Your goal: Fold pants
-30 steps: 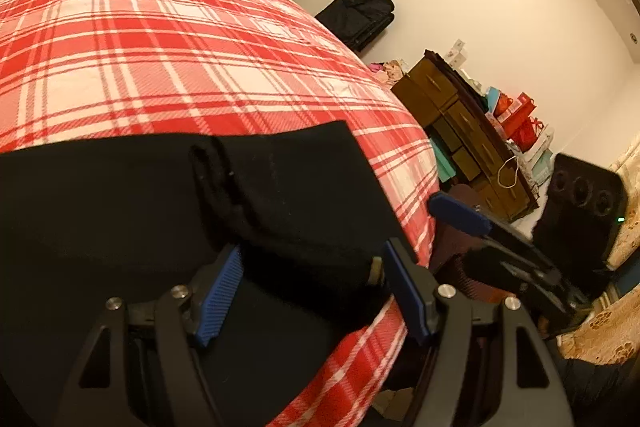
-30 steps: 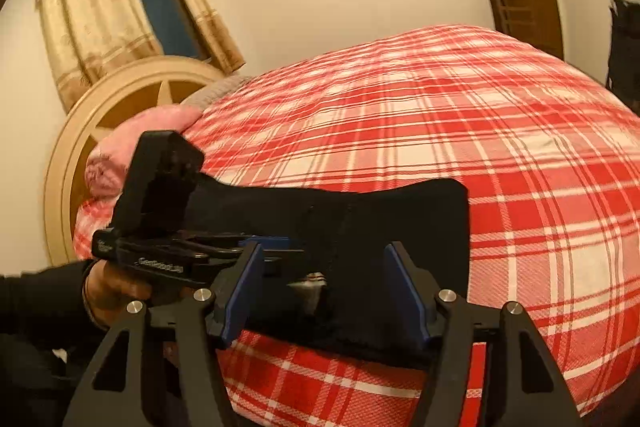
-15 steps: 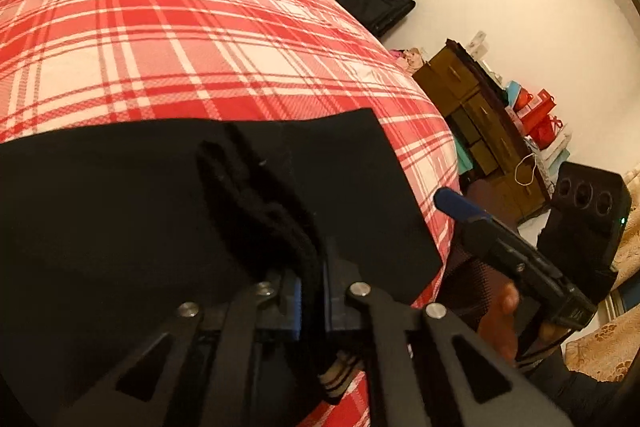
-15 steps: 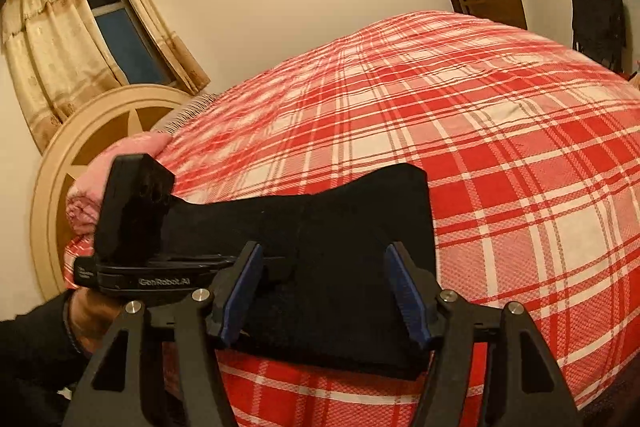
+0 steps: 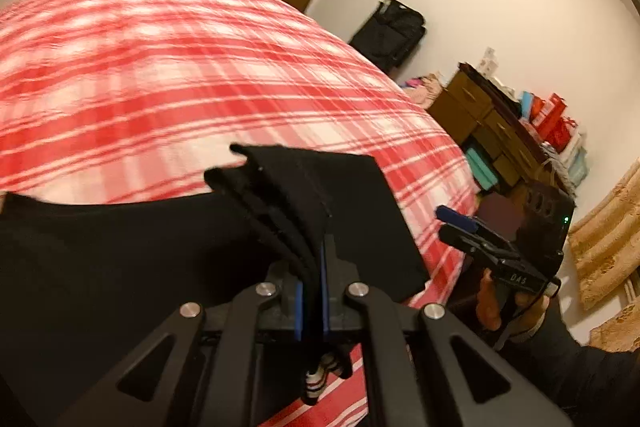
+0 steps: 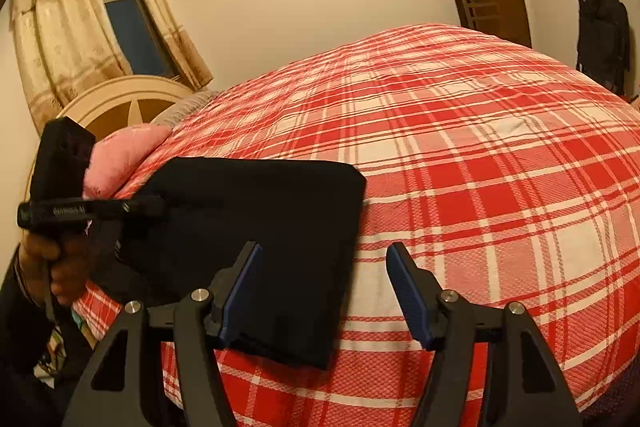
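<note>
Two grippers in play, both mine. Left gripper (image 5: pixel 311 301): jaws narrow, clamped on a bunched stack of black layers of the pants (image 6: pixel 256 227), a striped bit of fabric or label hanging below the pads. Right gripper (image 6: pixel 326 291): jaws wide, holding nothing, hovering just above the pants' right edge, left finger over the cloth, right finger over bare plaid.

Pants lie at the near edge of the bed (image 6: pixel 500 163), toward its headboard-side corner, already a compact dark rectangle with a clean rounded far corner. Pink pillow (image 6: pixel 120 155) sits just beyond them at the head end. In the left wrist view the pinched layers rise off the bed as a ridge; background is motion-blurred, so that gripper looks mid-move.

Step, my guess: late in the fold, left lifting one end to carry it over the rest. Right looks idle or about to pin.

Next move calls for: left carrying the lifted end across toward the opposite end without letting the layers splay; right either pressing the flat part down or pinching the matching corner. Risk: stacked layers sliding apart in the clamp, or the whole bundle dragging off the near edge.
</note>
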A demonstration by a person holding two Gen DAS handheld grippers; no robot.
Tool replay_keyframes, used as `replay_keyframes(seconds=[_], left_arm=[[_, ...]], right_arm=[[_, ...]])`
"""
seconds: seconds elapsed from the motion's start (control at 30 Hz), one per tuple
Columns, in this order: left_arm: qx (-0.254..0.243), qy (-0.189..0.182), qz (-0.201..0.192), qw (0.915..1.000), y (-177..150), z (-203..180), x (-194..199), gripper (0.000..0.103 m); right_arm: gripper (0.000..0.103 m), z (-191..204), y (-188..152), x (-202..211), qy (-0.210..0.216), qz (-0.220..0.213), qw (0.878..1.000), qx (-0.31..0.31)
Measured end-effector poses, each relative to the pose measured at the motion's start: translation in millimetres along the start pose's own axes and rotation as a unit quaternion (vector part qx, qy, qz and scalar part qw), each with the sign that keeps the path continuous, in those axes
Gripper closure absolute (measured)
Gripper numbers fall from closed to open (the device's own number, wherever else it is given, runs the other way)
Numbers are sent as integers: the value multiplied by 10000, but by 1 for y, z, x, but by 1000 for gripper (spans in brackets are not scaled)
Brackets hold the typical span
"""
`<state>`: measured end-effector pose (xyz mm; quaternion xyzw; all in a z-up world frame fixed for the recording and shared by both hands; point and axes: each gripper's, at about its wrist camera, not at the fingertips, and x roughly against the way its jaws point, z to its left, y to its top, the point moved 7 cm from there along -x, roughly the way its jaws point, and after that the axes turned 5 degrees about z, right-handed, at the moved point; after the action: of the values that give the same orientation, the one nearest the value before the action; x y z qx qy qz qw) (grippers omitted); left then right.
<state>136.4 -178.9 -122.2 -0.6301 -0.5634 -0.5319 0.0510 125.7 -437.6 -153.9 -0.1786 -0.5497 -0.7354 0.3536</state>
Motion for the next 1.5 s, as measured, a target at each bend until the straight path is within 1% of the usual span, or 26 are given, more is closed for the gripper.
replay_keyframes(seconds=[0.2,0.3,0.37,0.47,0.6,0.7,0.73,0.77,0.8,0.87,0.9,0.97,1.0,1.03,1.07,1.1,1.13,1.17,1.2,1.23,1.27,1.3,1.4,1.43,1.47,1.5], left_arm=[[14,445,-142,9989,-16,33,40,97],[53,512,-148,9986,-24,43,46,97],[44,576,-174,9982,-29,50,50,97],[109,554,-237,9981,-33,59,54,97],[62,775,-199,9968,-39,76,48,97],[165,845,40,9963,-50,93,31,97],[186,983,112,9949,-55,100,23,97],[212,1034,152,9943,-59,104,19,95],[254,1040,172,9941,-63,108,15,93],[344,1189,153,9922,-68,115,11,80],[359,1227,112,9917,-68,116,13,77],[261,1240,74,9919,-66,114,17,63],[178,1300,44,9914,-65,112,20,59],[116,1400,-27,9901,-62,112,24,51],[94,1466,-98,9891,-60,113,28,48],[103,1516,-179,9882,-56,115,34,48],[190,1503,-288,9880,-51,118,38,47],[332,1462,-390,9879,-46,121,41,44],[408,1460,-418,9876,-42,124,40,43],[475,1516,-417,9864,-37,128,36,43],[450,1648,-379,9846,-34,131,30,43],[446,1842,-266,9815,-34,135,23,43],[465,2094,32,9767,-39,146,1,40],[402,2158,-37,9756,-40,147,1,36],[338,2233,-78,9741,-39,146,1,33],[310,2299,-85,9727,-39,146,2,33]], right_arm=[[37,25,-7,-3,111,41,9991,406],[37,43,-13,-7,236,129,9973,677],[37,52,-18,-10,245,195,9960,834],[37,65,-24,-15,238,291,9935,1074],[37,76,-30,-20,343,389,9912,1218],[37,80,-37,-27,392,538,9892,1308],[37,81,-40,-29,391,600,9882,1356],[37,82,-43,-32,376,665,9872,1403],[37,84,-45,-33,359,708,9864,1439],[37,86,-51,-38,320,833,9840,1542],[37,87,-54,-40,277,875,9827,1606],[37,90,-56,-40,202,863,9813,1711],[37,90,-55,-40,185,847,9812,1723],[37,90,-54,-39,168,812,9816,1721],[37,90,-52,-37,166,769,9821,1709],[37,91,-48,-35,172,686,9834,1669],[37,90,-45,-33,185,624,9846,1621],[37,91,-41,-32,242,551,9861,1550],[37,92,-38,-31,288,525,9866,1515],[37,94,-35,-32,336,515,9870,1483],[37,97,-34,-35,339,508,9869,1494],[37,99,-33,-36,338,504,9866,1517],[37,106,-39,-45,352,667,9832,1663],[37,107,-44,-49,312,779,9818,1706],[37,105,-49,-55,183,917,9796,1776],[37,105,-52,-58,96,959,9785,1826]])
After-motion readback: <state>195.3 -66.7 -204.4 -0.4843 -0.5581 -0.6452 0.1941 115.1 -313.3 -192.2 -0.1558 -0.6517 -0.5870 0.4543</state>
